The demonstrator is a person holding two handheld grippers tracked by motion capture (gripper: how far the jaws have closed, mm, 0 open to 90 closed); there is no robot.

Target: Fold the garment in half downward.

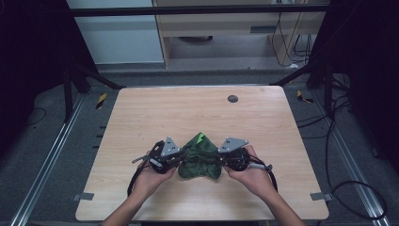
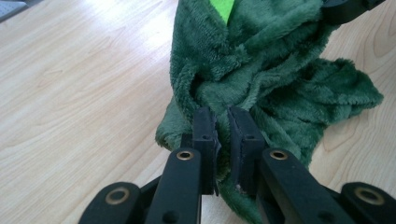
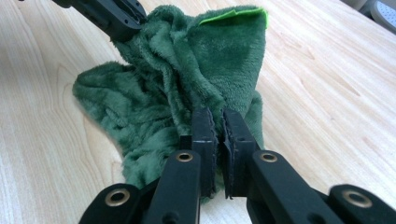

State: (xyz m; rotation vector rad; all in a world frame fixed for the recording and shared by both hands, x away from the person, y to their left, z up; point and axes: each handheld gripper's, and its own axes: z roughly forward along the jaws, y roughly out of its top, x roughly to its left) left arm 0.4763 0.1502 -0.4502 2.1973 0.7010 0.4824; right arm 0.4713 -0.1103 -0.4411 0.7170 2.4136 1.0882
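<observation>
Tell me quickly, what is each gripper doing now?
Left gripper: closed, its fingers pinching the green cloth.
Right gripper: closed, also pinching the green cloth.

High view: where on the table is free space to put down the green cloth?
The wooden table is bare from the green cloth back to the far edge, except a small dark disc. Both side strips are free. It is crowded at the near middle, where the left gripper and right gripper grip the cloth.
</observation>
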